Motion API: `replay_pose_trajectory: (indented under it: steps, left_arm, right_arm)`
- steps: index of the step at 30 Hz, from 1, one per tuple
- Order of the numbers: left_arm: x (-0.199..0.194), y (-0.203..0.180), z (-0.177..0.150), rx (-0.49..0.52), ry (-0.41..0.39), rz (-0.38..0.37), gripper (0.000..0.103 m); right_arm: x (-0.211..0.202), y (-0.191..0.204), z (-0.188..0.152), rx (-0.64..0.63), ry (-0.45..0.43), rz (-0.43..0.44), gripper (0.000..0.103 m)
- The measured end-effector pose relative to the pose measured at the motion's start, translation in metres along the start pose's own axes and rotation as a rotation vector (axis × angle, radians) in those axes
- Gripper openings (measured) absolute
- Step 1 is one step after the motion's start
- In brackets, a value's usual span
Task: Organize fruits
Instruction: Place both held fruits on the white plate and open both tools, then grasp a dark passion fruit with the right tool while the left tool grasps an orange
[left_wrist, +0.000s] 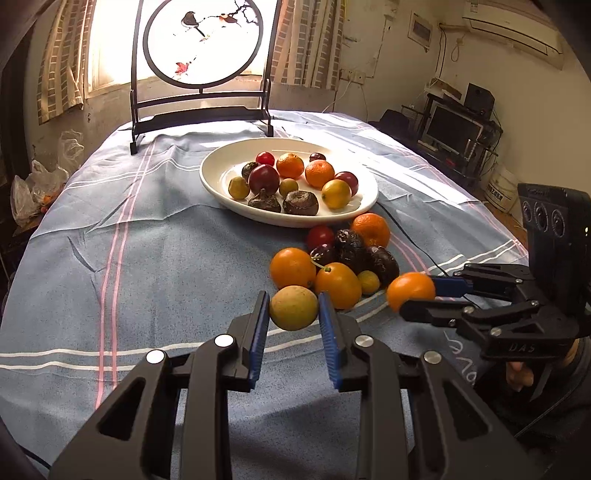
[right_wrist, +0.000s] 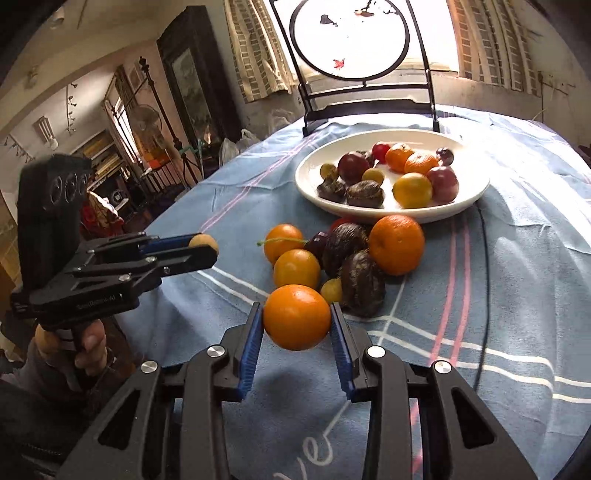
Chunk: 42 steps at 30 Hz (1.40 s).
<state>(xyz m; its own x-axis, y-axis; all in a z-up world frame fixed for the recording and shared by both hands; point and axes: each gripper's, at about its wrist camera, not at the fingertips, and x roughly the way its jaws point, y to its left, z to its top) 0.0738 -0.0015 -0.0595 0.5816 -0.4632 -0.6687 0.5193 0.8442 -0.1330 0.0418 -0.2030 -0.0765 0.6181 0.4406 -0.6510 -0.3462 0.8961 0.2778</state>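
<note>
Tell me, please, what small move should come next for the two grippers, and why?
Probably carry both fruits forward to the white plate. The left gripper is shut on the yellow-green fruit, the right gripper on the orange fruit, both apparently lifted off the cloth, and the plate already holds sorted fruit.

This is a lived-in room of a home. The worktop (left_wrist: 147, 258) wears a blue striped cloth and carries a white plate (left_wrist: 221, 184) of fruit and a round painted screen (left_wrist: 202, 40) on a dark stand, set before a curtained window (right_wrist: 487, 40). Around it stand a wall air conditioner (left_wrist: 513, 27), a small monitor (left_wrist: 452, 127) on a rack, a standing fan (right_wrist: 147, 118), crowded shelves (right_wrist: 99, 151) and plastic bags (left_wrist: 37, 188).
</note>
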Motion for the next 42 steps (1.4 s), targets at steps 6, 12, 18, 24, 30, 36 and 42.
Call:
replay_pose_trajectory:
  steps: [6, 12, 18, 24, 30, 36, 42]
  left_arm:
    - [0.009, -0.006, 0.026, 0.016, -0.016, -0.015, 0.026]
    - [0.039, -0.004, 0.081, 0.007, -0.017, -0.055, 0.026]
    - [0.094, -0.008, 0.134, -0.003, 0.031, -0.035, 0.026]
    - [0.156, 0.009, 0.148, -0.102, 0.129, -0.044, 0.03]
    - [0.124, 0.023, 0.143, -0.165, 0.049, -0.055, 0.064]
    - [0.067, 0.01, 0.103, -0.063, 0.006, -0.022, 0.07]
    - [0.039, 0.002, 0.044, -0.011, 0.023, 0.006, 0.075]
  right_arm:
    - [-0.033, -0.043, 0.033, 0.077, -0.089, -0.045, 0.036]
    - [-0.02, -0.081, 0.089, 0.116, -0.115, -0.076, 0.036]
    - [0.034, -0.115, 0.14, 0.166, -0.08, -0.143, 0.036]
    - [0.08, -0.149, 0.161, 0.228, -0.035, -0.173, 0.039]
    - [0.054, -0.127, 0.148, 0.167, -0.08, -0.134, 0.057]
    - [0.018, -0.079, 0.089, 0.07, -0.023, -0.09, 0.057]
    - [0.015, -0.033, 0.024, -0.029, 0.058, -0.021, 0.057]
